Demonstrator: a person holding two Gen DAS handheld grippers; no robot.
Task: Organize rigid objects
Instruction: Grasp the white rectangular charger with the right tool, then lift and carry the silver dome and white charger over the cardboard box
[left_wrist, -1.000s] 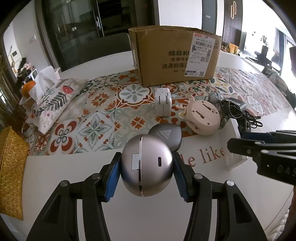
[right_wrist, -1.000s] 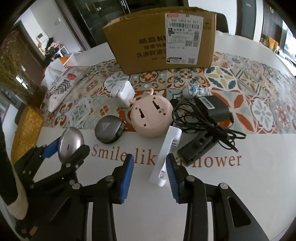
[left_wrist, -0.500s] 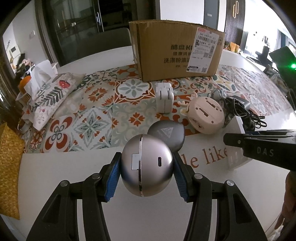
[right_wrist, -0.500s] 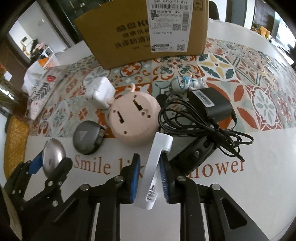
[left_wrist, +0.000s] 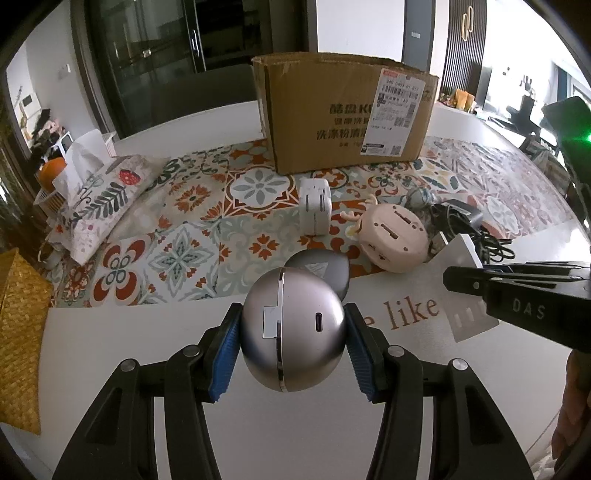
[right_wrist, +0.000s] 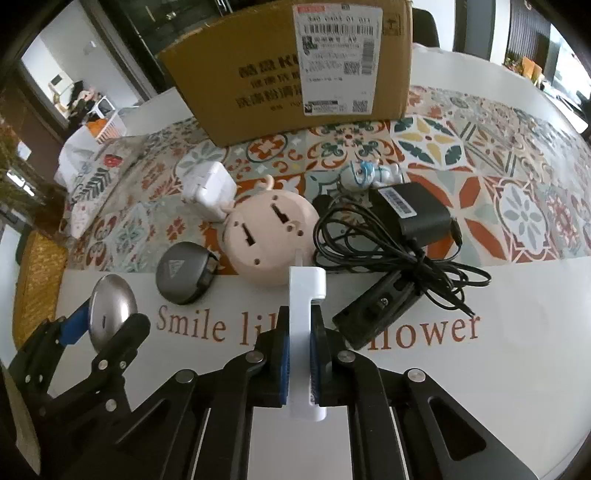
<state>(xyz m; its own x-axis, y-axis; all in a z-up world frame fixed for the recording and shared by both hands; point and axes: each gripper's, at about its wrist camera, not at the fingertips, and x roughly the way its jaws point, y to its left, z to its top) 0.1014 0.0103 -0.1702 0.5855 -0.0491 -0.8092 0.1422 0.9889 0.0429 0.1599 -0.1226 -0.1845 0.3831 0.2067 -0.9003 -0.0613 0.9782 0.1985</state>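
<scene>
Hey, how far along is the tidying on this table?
Nothing visibly put away yet. In hand: the left tool is shut on the silver ball, the right tool on the white bar. Left on the table: grey puck, pink disc, white charger, black adapter, figurine. The box interior is hidden.

Bright daylight from windows, blown-out highlights, sharp focus, strong fisheye edge distortion.

— What is held up over the counter?
— A round silver metal case with a charging port, clamped between blue-padded fingers, and a flat white plastic bracket, upright, pinched between the other fingers.
— And behind?
— An upright brown cardboard box.
</scene>
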